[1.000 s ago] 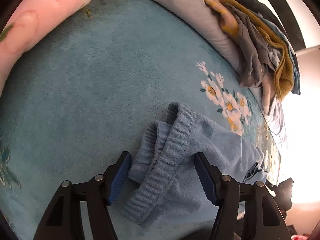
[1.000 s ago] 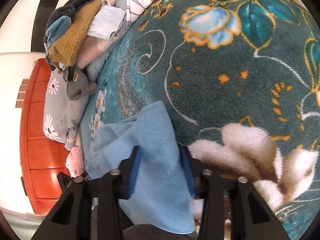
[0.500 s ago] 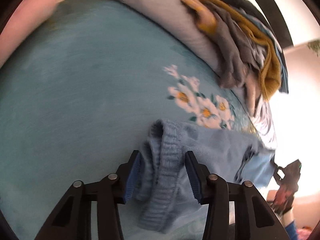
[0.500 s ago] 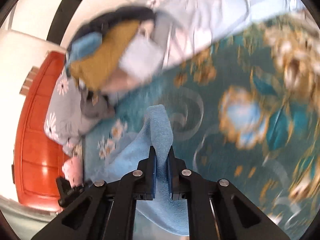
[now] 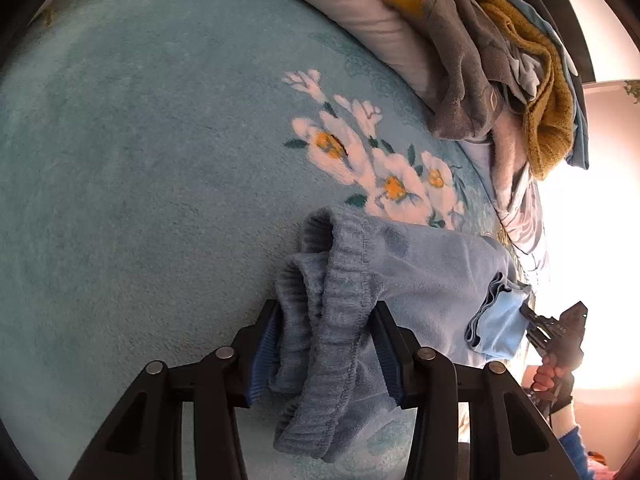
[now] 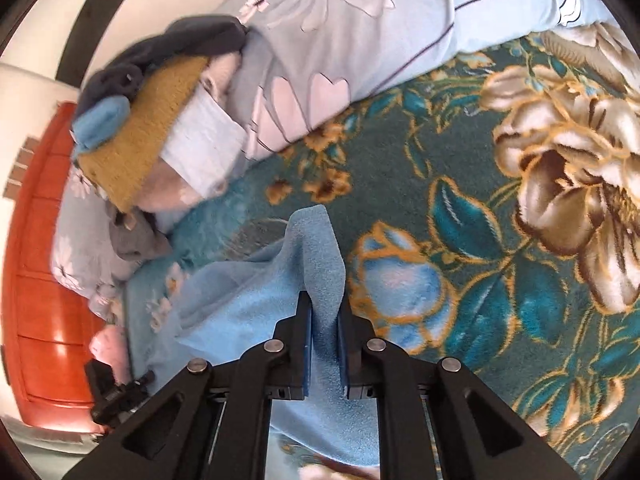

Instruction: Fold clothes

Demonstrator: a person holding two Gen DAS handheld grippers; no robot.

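A floral plush blanket [image 6: 460, 168] covers the bed, teal with big cream and blue blooms in the right wrist view and pale blue-green with white flowers in the left wrist view. Along its far edge lies a light blue floral duvet [image 6: 360, 32], and heaped against that is a pile of unfolded clothes [image 5: 516, 64]: mustard, grey, dark and pale pieces tangled together. An orange-red wooden panel [image 6: 36, 280] stands beyond the bed.

The task's piece in hand is 1 pair of light blue fleece trousers [image 5: 432, 276], lying on the blanket in front of both grippers and well apart from the pile. Its ribbed elastic waistband [image 5: 340, 300] is bunched at the left end.

The left gripper [image 5: 326, 344] has just been closing and its 2 blue pads now press on the gathered waistband. The right gripper [image 6: 325, 344] has also just been closing; its jaws stand nearly together, pinching a raised ridge of the trousers' other end, apparently the leg end. In the left wrist view that right gripper shows at the far edge with the person's hand [image 5: 548, 376] on its handle.

This looks like the start of a fold: both ends are gripped, nothing doubled over yet. The next move likely calls for lifting both ends together, drawing the cloth taut to shed wrinkles, then carrying one end over the other without letting the thick waistband slip.
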